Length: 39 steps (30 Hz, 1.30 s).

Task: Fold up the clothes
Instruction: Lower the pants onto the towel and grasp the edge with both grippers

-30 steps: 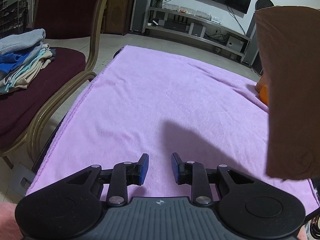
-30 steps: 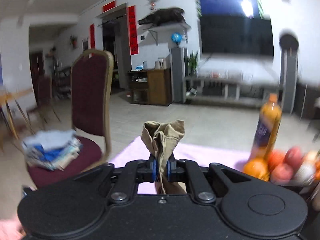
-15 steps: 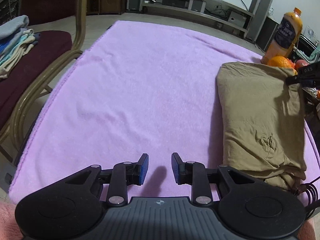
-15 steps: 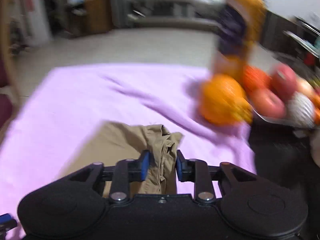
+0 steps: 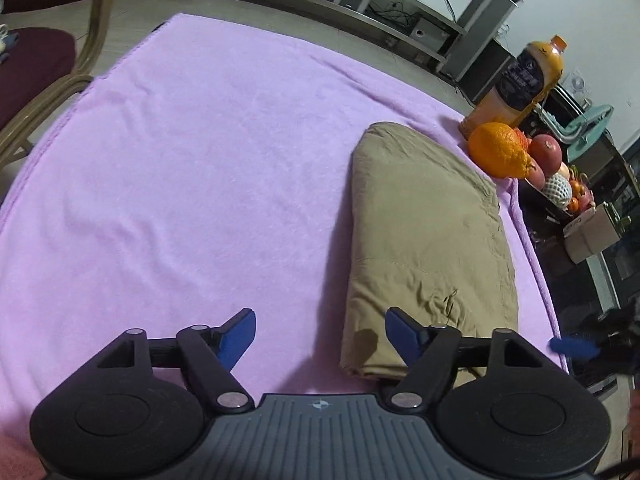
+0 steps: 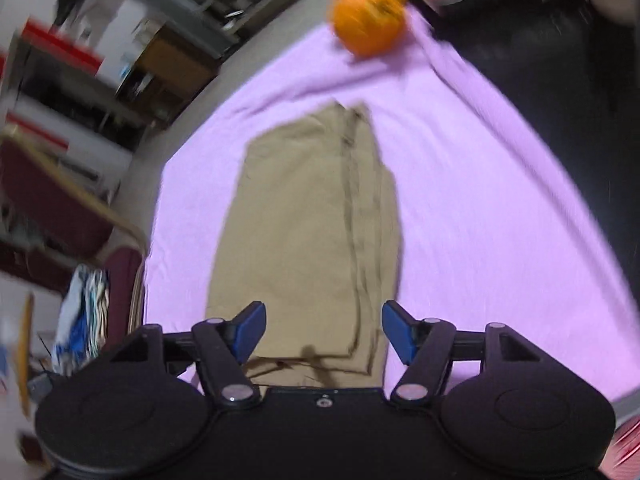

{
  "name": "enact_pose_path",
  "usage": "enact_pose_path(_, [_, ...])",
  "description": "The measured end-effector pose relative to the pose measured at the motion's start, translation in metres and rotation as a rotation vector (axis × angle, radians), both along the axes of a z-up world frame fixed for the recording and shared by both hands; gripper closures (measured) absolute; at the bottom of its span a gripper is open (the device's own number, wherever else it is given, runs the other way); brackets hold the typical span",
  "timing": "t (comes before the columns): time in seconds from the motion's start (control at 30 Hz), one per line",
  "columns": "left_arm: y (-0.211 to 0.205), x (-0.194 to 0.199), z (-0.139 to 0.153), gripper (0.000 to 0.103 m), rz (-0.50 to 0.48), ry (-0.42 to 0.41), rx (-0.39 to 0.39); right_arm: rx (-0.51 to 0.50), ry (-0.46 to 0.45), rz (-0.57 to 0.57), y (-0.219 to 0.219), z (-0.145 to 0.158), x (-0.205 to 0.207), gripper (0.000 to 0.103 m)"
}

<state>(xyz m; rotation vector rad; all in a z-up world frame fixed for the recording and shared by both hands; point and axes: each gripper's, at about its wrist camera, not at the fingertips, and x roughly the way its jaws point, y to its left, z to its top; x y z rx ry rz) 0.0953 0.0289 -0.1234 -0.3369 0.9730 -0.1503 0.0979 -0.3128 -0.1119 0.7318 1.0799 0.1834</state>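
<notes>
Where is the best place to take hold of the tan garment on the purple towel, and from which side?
Probably the near end of the tan garment, coming from above. It lies flat, and its folded layers stack up there, directly under the open right tool, giving the pads an edge to pinch. The far end is close to the orange.

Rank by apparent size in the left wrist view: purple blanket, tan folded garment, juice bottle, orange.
1. purple blanket
2. tan folded garment
3. juice bottle
4. orange

The bottle stands farther from the camera than the orange, so the last two rankings are unsure.
</notes>
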Motion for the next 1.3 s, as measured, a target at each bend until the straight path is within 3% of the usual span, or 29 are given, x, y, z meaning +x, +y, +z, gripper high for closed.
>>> enact_pose_path(0.13, [-0.011,0.022,-0.016,0.028,-0.026,0.062,0.010,0.074,0.031,-0.095,0.000,-0.041,-0.005,0.042])
enact_pose_path(0.27, [-0.021,0.038,-0.026,0.037,-0.081,0.078,-0.068,0.008,-0.040,-0.086,0.015,-0.047,0.003,0.060])
enact_pose_path(0.3, [-0.027,0.041,-0.027,0.041,-0.100,0.078,-0.075,-0.011,-0.060,-0.087,0.018,-0.047,0.007,0.062])
enact_pose_path(0.33, [-0.032,0.043,-0.028,0.056,-0.118,0.081,-0.078,-0.031,-0.081,-0.089,0.020,-0.047,0.010,0.064])
enact_pose_path(0.37, [-0.038,0.043,-0.028,0.064,-0.128,0.079,-0.065,-0.053,-0.090,-0.090,0.024,-0.046,0.012,0.070])
enact_pose_path(0.4, [-0.047,0.041,-0.024,0.069,-0.141,0.058,-0.020,-0.086,-0.095,-0.076,0.029,-0.045,0.014,0.075])
enact_pose_path(0.47, [-0.068,0.030,-0.013,0.089,-0.187,-0.021,0.125,-0.158,-0.118,-0.045,0.040,-0.040,0.015,0.087])
enact_pose_path(0.53, [-0.084,0.014,-0.007,0.093,-0.213,-0.094,0.240,-0.236,-0.154,-0.010,0.052,-0.031,0.013,0.089])
enact_pose_path(0.63, [-0.100,-0.009,-0.002,0.094,-0.229,-0.181,0.363,-0.295,-0.227,0.029,0.063,-0.018,0.005,0.090])
enact_pose_path(0.77, [-0.085,-0.030,-0.005,0.089,-0.159,-0.190,0.396,-0.315,-0.286,0.100,0.076,-0.009,-0.004,0.090])
enact_pose_path(0.8, [-0.079,-0.027,-0.008,0.085,-0.138,-0.164,0.392,-0.324,-0.249,0.107,0.078,-0.015,0.000,0.090])
enact_pose_path(0.87, [-0.067,-0.020,-0.011,0.074,-0.121,-0.121,0.369,-0.341,-0.174,0.122,0.082,-0.027,0.006,0.075])
enact_pose_path(0.9, [-0.062,-0.020,-0.008,0.071,-0.114,-0.111,0.353,-0.324,-0.157,0.102,0.077,-0.029,0.005,0.072])
enact_pose_path(0.97, [-0.054,-0.024,0.000,0.069,-0.093,-0.102,0.333,-0.316,-0.134,0.076,0.068,-0.028,0.000,0.065])
enact_pose_path(1.0, [-0.049,-0.028,0.005,0.069,-0.082,-0.102,0.322,-0.363,-0.134,0.070,0.063,-0.023,-0.007,0.063])
enact_pose_path(1.07, [-0.038,-0.040,0.016,0.070,-0.058,-0.112,0.289,-0.469,-0.126,0.051,0.053,-0.014,-0.020,0.062])
enact_pose_path(1.17, [-0.030,-0.053,0.028,0.078,-0.044,-0.140,0.226,-0.486,-0.119,-0.007,0.031,-0.004,-0.039,0.063])
enact_pose_path(1.23, [-0.032,-0.057,0.035,0.080,-0.056,-0.163,0.198,-0.420,-0.164,-0.016,0.026,0.006,-0.052,0.068])
enact_pose_path(1.3, [-0.044,-0.056,0.034,0.080,-0.097,-0.181,0.214,-0.390,-0.242,0.050,0.042,0.014,-0.055,0.072])
